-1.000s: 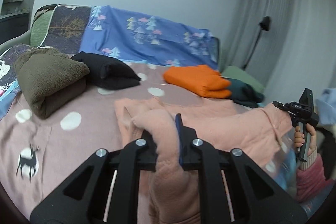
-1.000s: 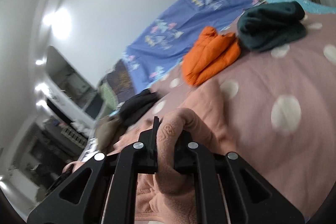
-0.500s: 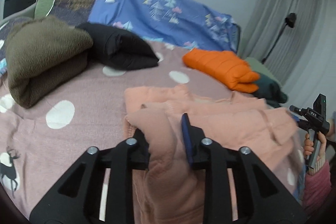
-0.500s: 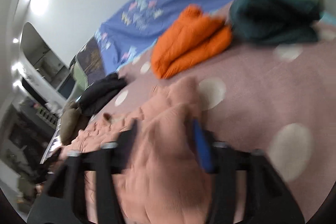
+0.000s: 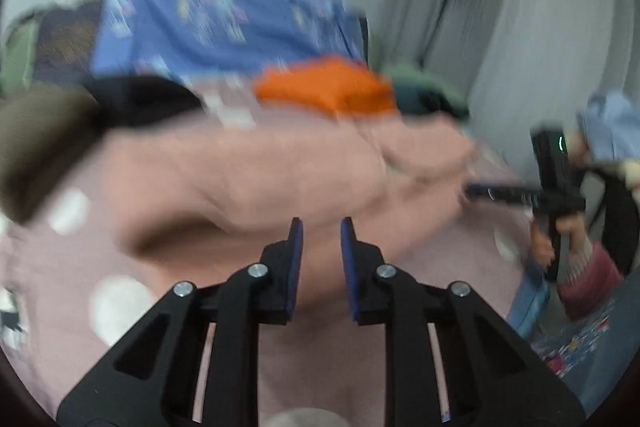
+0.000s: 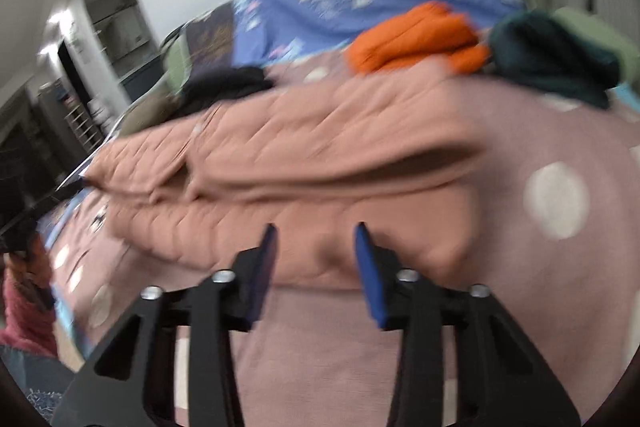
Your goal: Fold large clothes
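Beyond pink jacket [image 6: 320, 155]: orange bundle [image 6: 416, 39], dark green bundle [image 6: 548, 63].

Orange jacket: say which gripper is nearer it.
Right. The right gripper is at the pink garment's end below the orange jacket; the left gripper is further along, nearer the black one.

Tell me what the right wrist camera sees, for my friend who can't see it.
The right gripper hangs open, its jaws having just been closing, before a folded pink quilted garment on a dotted pink bed cover. Behind lie orange and dark green clothes.
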